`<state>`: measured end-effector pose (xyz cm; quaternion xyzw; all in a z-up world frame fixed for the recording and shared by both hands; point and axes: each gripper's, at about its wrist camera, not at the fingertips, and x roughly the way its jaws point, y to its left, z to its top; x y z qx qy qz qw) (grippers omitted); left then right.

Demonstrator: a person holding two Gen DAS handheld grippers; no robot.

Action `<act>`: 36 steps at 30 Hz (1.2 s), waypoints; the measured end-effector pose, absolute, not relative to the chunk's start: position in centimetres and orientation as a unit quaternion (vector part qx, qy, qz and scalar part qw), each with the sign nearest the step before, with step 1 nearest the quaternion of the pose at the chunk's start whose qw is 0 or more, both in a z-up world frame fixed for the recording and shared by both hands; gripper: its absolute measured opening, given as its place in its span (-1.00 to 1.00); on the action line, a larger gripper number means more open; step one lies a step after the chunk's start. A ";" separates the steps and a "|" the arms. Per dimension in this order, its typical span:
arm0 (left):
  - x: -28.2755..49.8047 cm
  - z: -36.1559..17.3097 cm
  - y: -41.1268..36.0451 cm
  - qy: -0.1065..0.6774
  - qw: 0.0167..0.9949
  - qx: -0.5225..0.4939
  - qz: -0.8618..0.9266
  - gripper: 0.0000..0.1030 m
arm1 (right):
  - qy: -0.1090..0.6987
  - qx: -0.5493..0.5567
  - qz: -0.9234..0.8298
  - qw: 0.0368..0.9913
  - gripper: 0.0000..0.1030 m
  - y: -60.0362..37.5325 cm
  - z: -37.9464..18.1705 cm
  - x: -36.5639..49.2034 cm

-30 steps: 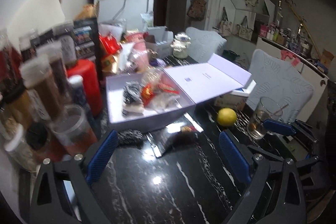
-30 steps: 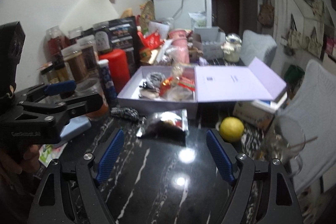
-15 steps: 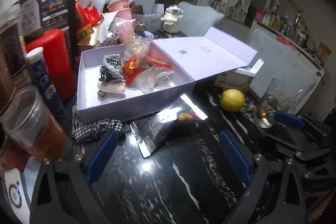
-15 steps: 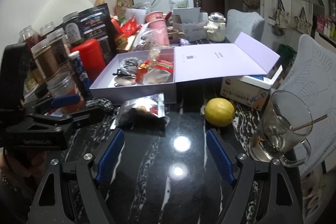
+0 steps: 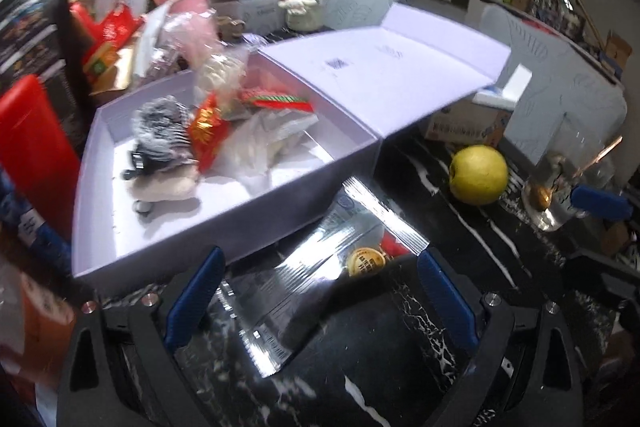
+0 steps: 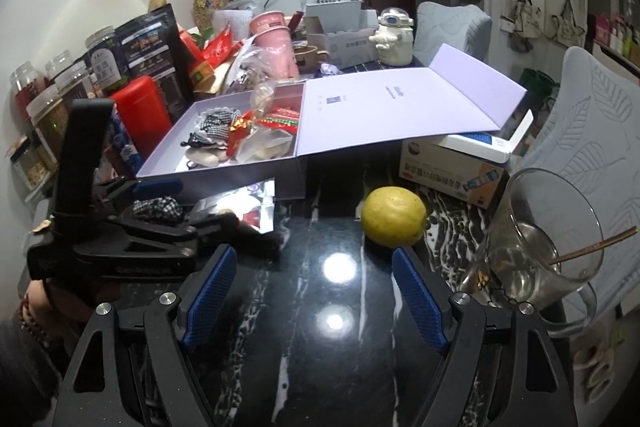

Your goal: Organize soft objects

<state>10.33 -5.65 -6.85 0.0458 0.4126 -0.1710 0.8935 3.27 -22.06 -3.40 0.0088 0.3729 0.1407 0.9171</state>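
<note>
Silver foil snack pouch (image 5: pixel 320 263) lies flat on the black marble table (image 6: pixel 320 327), right in front of the lavender box (image 5: pixel 224 227), touching or nearly touching its front wall. From my left gripper (image 5: pixel 320 291) the pouch sits directly ahead and partly btwn the wide-open blue fingers (image 5: pixel 192 299), nothing held yet; its long axis runs diagonally, near-left to far-right. Left is clearly nearer. My right gripper (image 6: pixel 312 291) hangs open and empty w/ only bare tabletop btwn its pads, pouch off to its left. A checkered fabric scrunchie (image 6: pixel 158 207) lies beside the pouch, outside the box. Inside the box: another checkered fabric piece (image 5: pixel 164 135), a red packet (image 5: pixel 208 135), clear plastic bags (image 5: pixel 264 147). Lid (image 5: pixel 384 67) is folded open to the right. A lemon (image 6: pixel 394 221) and a glass mug (image 6: pixel 536 247) stand apart on the right.
</note>
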 end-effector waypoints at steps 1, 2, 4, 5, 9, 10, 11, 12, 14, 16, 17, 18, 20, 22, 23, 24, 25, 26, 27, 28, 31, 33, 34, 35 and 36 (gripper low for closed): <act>10.6 -7.2 -5.9 0.416 0.891 0.050 -0.175 0.91 | 0.375 0.007 0.139 0.917 0.57 -22.0 -3.5 3.5; 10.7 -7.5 -6.1 0.417 0.889 0.054 -0.179 0.89 | 0.376 0.006 0.138 0.916 0.57 -22.1 -3.6 3.6; 11.0 -8.2 -6.7 0.423 0.885 0.070 -0.183 0.85 | 0.378 0.008 0.140 0.915 0.57 -22.1 -3.9 3.8; 11.0 -8.5 -7.1 0.428 0.881 0.080 -0.183 0.85 | 0.379 0.009 0.141 0.914 0.57 -22.1 -4.0 3.9; 10.3 -9.0 -7.7 0.404 0.893 0.115 -0.163 0.37 | 0.388 0.015 0.143 0.910 0.57 -22.2 -4.6 4.2; 10.2 -9.1 -7.8 0.400 0.895 0.123 -0.156 0.24 | 0.389 0.018 0.144 0.910 0.57 -22.3 -4.7 4.2; 10.1 -9.1 -7.9 0.399 0.894 0.133 -0.152 0.11 | 0.390 0.020 0.145 0.909 0.57 -22.4 -4.7 4.2; 10.0 -9.1 -8.1 0.399 0.893 0.145 -0.148 0.04 | 0.390 0.021 0.145 0.909 0.58 -22.4 -4.8 4.2; 9.6 -9.0 -8.2 0.397 0.894 0.150 -0.147 -0.15 | 0.391 0.020 0.145 0.909 0.58 -22.5 -4.8 4.1; 9.3 -8.6 -8.0 0.399 0.894 0.136 -0.153 -0.21 | 0.391 0.019 0.146 0.909 0.58 -22.4 -4.9 3.9; 9.0 -8.4 -7.8 0.400 0.895 0.125 -0.155 -0.22 | 0.390 0.020 0.147 0.909 0.58 -22.4 -4.9 3.8; 8.7 -8.1 -7.5 0.402 0.895 0.114 -0.157 -0.22 | 0.391 0.021 0.147 0.908 0.58 -22.4 -4.9 3.7; 8.2 -7.9 -7.3 0.403 0.896 0.105 -0.155 -0.23 | 0.390 0.023 0.149 0.908 0.58 -22.4 -4.9 3.4; 7.2 -7.5 -6.8 0.406 0.897 0.094 -0.150 -0.23 | 0.389 0.022 0.152 0.908 0.58 -22.4 -4.8 3.1; 6.7 -7.3 -6.5 0.407 0.897 0.089 -0.147 -0.23 | 0.389 0.022 0.154 0.908 0.58 -22.3 -4.7 3.0; 6.0 -7.0 -6.0 0.407 0.898 0.083 -0.142 -0.23 | 0.388 0.022 0.156 0.908 0.57 -22.3 -4.6 2.8; 5.2 -6.7 -5.4 0.406 0.900 0.076 -0.138 -0.23 | 0.387 0.023 0.159 0.908 0.57 -22.2 -4.5 2.7; 4.4 -6.3 -4.8 0.404 0.902 0.069 -0.135 -0.23 | 0.386 0.023 0.162 0.908 0.57 -22.2 -4.5 2.5; 3.5 -6.0 -4.1 0.402 0.905 0.062 -0.129 -0.23 | 0.386 0.023 0.166 0.907 0.57 -22.1 -4.4 2.4; 2.6 -5.7 -3.4 0.400 0.907 0.056 -0.120 -0.23 | 0.386 0.023 0.171 0.906 0.58 -21.9 -4.4 2.2; 0.2 -4.9 -1.3 0.395 0.913 0.045 -0.089 -0.23 | 0.386 0.018 0.193 0.902 0.57 -20.9 -4.4 1.8; -1.2 -4.6 0.1 0.393 0.916 0.035 -0.066 -0.23 | 0.386 0.011 0.210 0.898 0.57 -19.8 -4.4 1.6; -1.6 -4.5 0.7 0.394 0.917 0.030 -0.057 -0.23 | 0.385 0.008 0.217 0.897 0.57 -19.4 -4.4 1.6; -2.0 -4.4 1.2 0.396 0.917 0.025 -0.049 -0.23 | 0.385 0.004 0.226 0.895 0.57 -18.8 -4.4 1.5; -2.6 -4.3 2.0 0.396 0.917 0.016 -0.039 -0.23 | 0.385 -0.001 0.237 0.892 0.57 -18.1 -4.4 1.5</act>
